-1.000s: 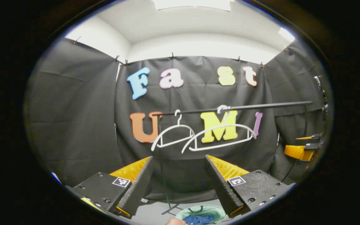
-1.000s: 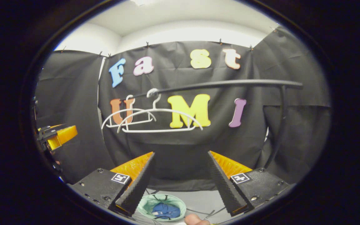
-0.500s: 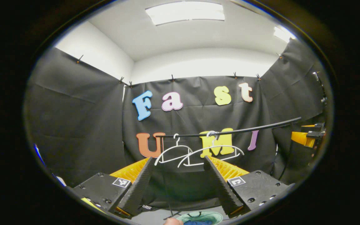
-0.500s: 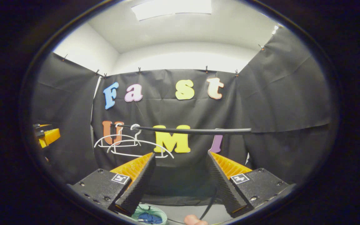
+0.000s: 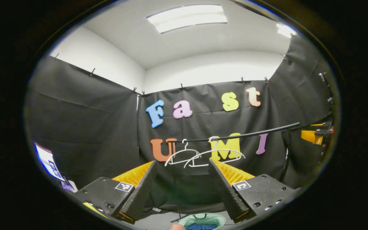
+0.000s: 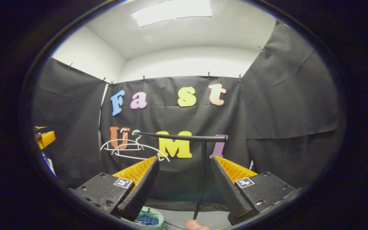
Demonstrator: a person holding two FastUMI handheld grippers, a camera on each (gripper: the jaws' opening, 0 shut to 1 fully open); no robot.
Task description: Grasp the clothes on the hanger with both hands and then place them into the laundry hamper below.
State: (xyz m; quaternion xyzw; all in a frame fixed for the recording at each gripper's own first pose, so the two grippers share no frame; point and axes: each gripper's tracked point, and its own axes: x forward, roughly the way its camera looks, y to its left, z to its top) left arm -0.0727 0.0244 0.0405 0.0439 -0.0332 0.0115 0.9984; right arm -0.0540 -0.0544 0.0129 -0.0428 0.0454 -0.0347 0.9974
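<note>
Two bare white hangers [image 5: 203,156] hang on the black rail [image 5: 241,136]. The blue clothes [image 6: 145,219] lie in the green hamper [image 6: 153,214] below, partly cut off. Both the left gripper [image 5: 180,191] and right gripper [image 6: 184,188] are spread wide, holding nothing.

Black cloth walls [image 5: 81,121], white ceiling [image 6: 187,35]; ceiling light [image 5: 187,17]

Both hand-held grippers, L [image 5: 181,188] & R [image 6: 184,188], held level, jaws apart, empty.
</note>
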